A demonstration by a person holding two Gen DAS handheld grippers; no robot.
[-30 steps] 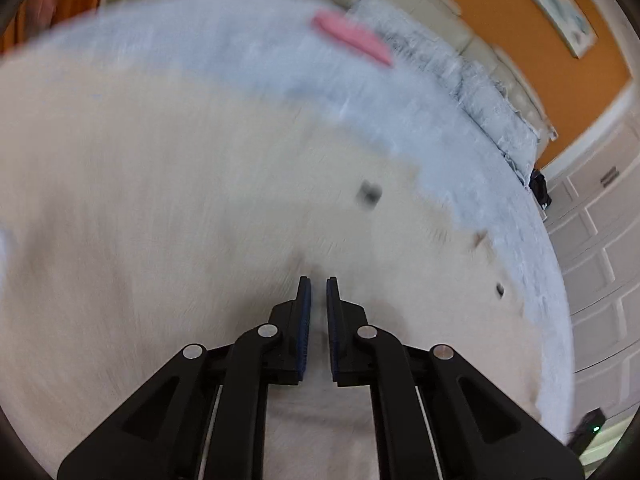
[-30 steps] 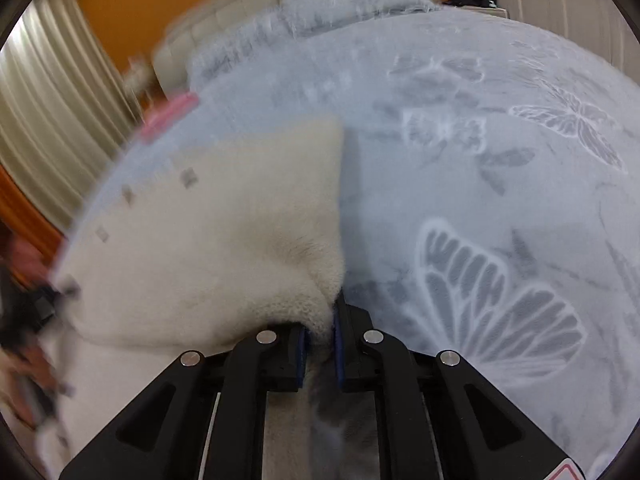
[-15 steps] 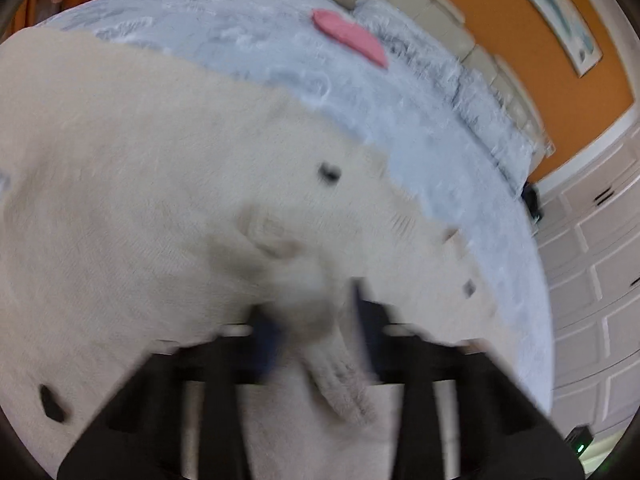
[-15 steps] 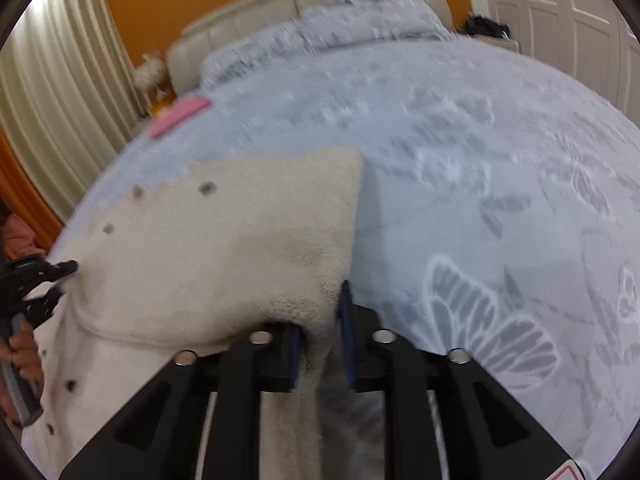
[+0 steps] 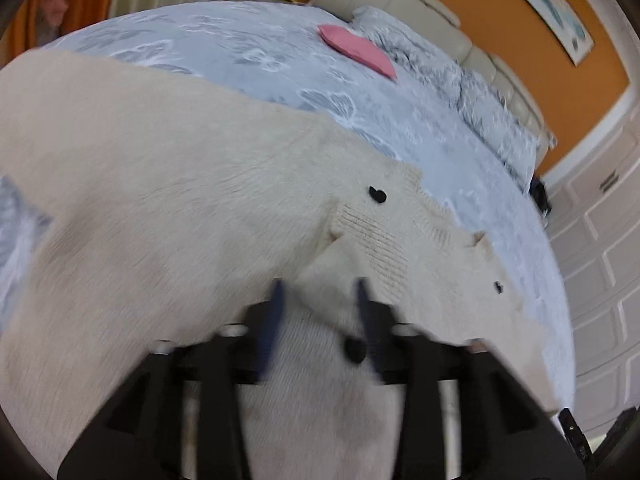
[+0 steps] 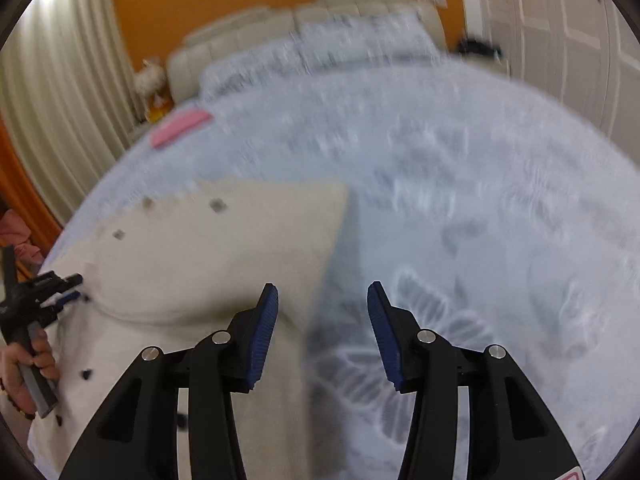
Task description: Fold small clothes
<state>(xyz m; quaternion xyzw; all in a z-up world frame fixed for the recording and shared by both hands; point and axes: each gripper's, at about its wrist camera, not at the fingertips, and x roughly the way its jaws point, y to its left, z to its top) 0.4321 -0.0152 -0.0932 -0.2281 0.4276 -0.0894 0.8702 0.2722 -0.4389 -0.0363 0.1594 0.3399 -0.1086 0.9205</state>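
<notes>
A cream knit cardigan [image 5: 180, 184] with black heart-shaped buttons [image 5: 377, 195] lies folded over on the grey-blue butterfly bedspread [image 6: 460, 208]. My left gripper [image 5: 320, 284] hangs just above it, blurred, its jaws opening; a ridge of the knit sits between the fingers, and the pads do not press on it. My right gripper [image 6: 323, 287] is also opening, above the cardigan's [image 6: 224, 256] right edge, with nothing in its grasp. The right wrist view also shows the left gripper [image 6: 48, 292] at the far left, with a hand [image 6: 24, 364] around its handle.
A flat pink item [image 5: 356, 50] lies far up the bed near the grey pillows [image 5: 472, 92] and beige headboard [image 6: 280, 36]. White panelled doors [image 5: 600, 248] stand to the right, curtains [image 6: 60, 92] to the left. Bare bedspread stretches right of the cardigan.
Both grippers were shut on the cardigan; their jaws have parted and the knit has dropped from them. The right gripper has risen away from the bed.
</notes>
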